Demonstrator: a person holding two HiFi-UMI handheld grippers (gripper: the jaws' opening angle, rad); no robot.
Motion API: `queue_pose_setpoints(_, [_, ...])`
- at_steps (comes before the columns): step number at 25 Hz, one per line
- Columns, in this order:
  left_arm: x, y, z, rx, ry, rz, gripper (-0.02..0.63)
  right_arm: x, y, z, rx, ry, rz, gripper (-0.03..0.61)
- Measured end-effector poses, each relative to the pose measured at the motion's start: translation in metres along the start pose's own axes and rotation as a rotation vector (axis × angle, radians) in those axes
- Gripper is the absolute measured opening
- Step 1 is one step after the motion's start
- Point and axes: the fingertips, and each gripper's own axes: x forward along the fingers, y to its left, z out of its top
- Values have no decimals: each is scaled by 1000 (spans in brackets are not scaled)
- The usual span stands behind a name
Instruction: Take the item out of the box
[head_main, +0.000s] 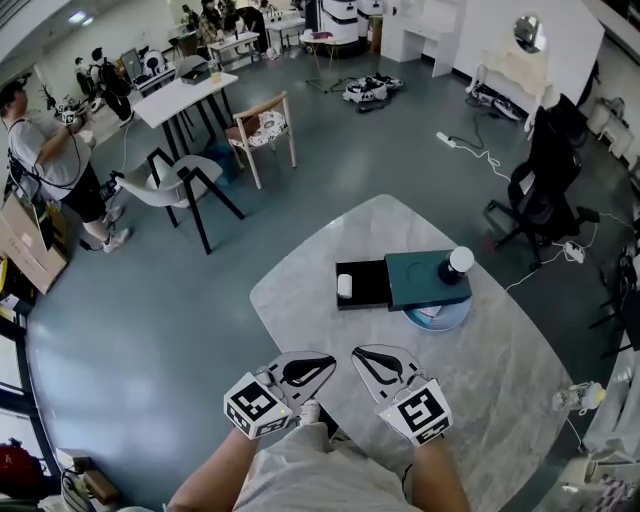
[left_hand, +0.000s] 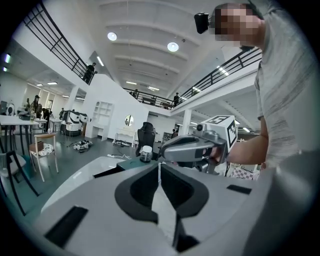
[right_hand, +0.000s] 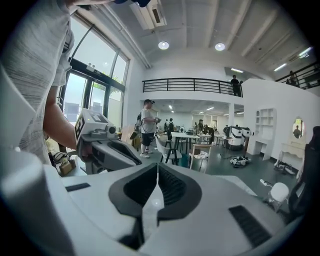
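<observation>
Target sits mid-frame in the head view: a small white item (head_main: 345, 286) in the black tray (head_main: 370, 285) that sticks out of the left side of the dark green box (head_main: 425, 280), on the marble table (head_main: 500, 390). The item lies at the tray's left end, close to the wall; I can't tell if it touches. A white-capped jar (head_main: 457, 265) stands on the box top toward the right, and a pale round dish (head_main: 440, 320) shows under the box's lower right edge. Your grippers are low in the frame, well apart from the box. The left gripper (head_main: 328, 362) has its jaws pressed together with nothing in them, and the right gripper (head_main: 358, 353) is the same, closed and empty. My read on the item: rounded, smooth, probably hard and light, so slip is the concern, not weight. You likely want the jaws open before descent, then come from above and pinch across the narrow width at mid-length, pads on the long sides. The left tray wall looks tight, so bias your approach from the open right side. The box seems perched on the dish with the jar on top, so it may shift; avoid dragging on the tray.
</observation>
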Motion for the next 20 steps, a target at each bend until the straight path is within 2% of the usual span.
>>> queue_pose_setpoints(6, [18, 37, 4, 9, 17, -61, 26, 23, -26, -7, 22, 61, -41, 21])
queue_pose_setpoints(13, [30, 93, 2, 35, 62, -182, 26, 75, -65, -12, 13, 183, -112, 23])
queue_pose_setpoints(20, [33, 140, -4, 30, 64, -249, 26, 128, -86, -37, -49, 368, -129, 38])
